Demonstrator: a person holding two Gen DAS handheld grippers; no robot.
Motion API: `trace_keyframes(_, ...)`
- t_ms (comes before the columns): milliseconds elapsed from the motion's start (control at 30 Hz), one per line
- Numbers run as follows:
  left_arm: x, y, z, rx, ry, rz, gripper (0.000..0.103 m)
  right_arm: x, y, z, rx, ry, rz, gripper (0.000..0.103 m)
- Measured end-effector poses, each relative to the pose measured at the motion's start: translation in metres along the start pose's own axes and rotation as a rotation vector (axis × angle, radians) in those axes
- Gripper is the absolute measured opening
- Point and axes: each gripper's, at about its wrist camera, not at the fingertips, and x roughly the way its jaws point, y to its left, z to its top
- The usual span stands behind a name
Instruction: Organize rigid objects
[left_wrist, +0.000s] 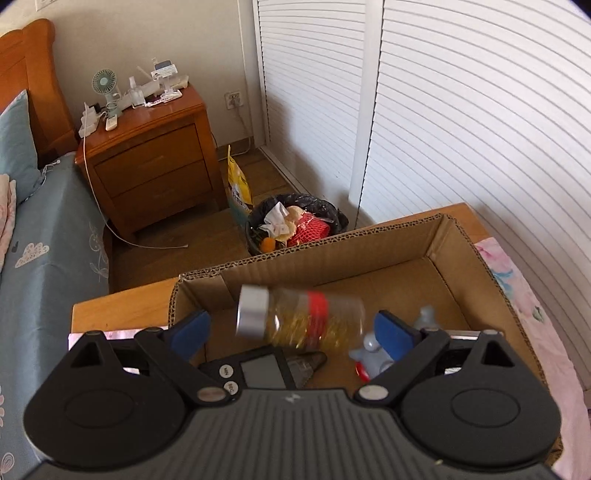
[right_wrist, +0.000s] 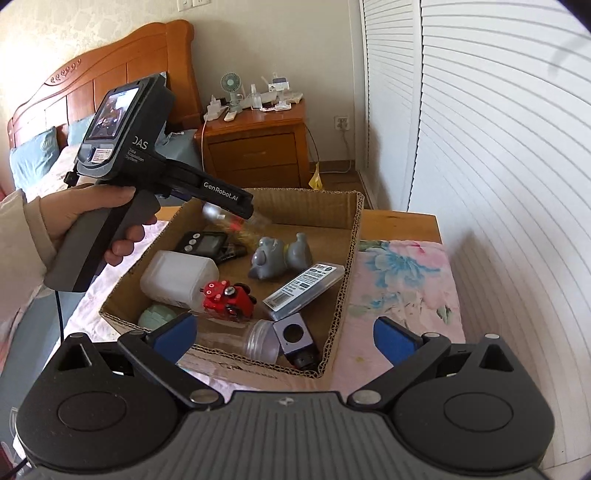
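A clear bottle (left_wrist: 299, 319) with a silver cap, a red band and yellow capsules is blurred in mid-air between the fingers of my open left gripper (left_wrist: 293, 328), touching neither pad, over the cardboard box (left_wrist: 436, 227). In the right wrist view the bottle (right_wrist: 236, 221) shows blurred under the left gripper's body. The box (right_wrist: 341, 291) holds a grey hippo toy (right_wrist: 279, 256), a red toy car (right_wrist: 229, 297), a white jar (right_wrist: 179, 277), a black timer (right_wrist: 201, 242), a barcode case (right_wrist: 304, 288) and a clear jar (right_wrist: 243, 339). My right gripper (right_wrist: 284, 338) is open and empty at the box's near edge.
The box sits on a floral cloth (right_wrist: 402, 284) over a wooden table (left_wrist: 118, 306). A bin (left_wrist: 295, 223) with rubbish, a nightstand (left_wrist: 155, 166) and a bed (left_wrist: 44, 258) lie beyond. White louvred doors (left_wrist: 480, 110) fill the right.
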Motion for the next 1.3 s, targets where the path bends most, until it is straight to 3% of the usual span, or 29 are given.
trace_keyframes(167, -0.031, 0.003, -0.013, 0.022, -0.085, 0.026, 0.096, 0.003, 0.010, -0.003, 0.008, 0.012, -0.013, 0.103)
trace_keyframes(333, -0.079, 0.001, -0.050, 0.049, -0.140, 0.047, 0.098, 0.004, 0.023, -0.010, 0.014, 0.027, -0.069, 0.103)
trace_keyframes(567, -0.135, 0.002, -0.119, -0.035, -0.125, 0.058, 0.099, 0.004, 0.035, -0.032, 0.077, 0.067, -0.208, 0.103)
trace_keyframes(700, -0.154, -0.007, -0.148, -0.077, -0.125, 0.105, 0.099, -0.005, 0.044, -0.047, 0.102, 0.064, -0.211, 0.103)
trace_keyframes(933, -0.168, -0.020, -0.171, -0.067, -0.122, 0.122, 0.100, -0.021, 0.056, -0.059, 0.100, 0.040, -0.251, 0.103)
trace_keyframes(1300, -0.172, -0.023, -0.177, -0.095, -0.120, 0.175, 0.100, -0.027, 0.055, -0.065, 0.120, 0.028, -0.260, 0.103)
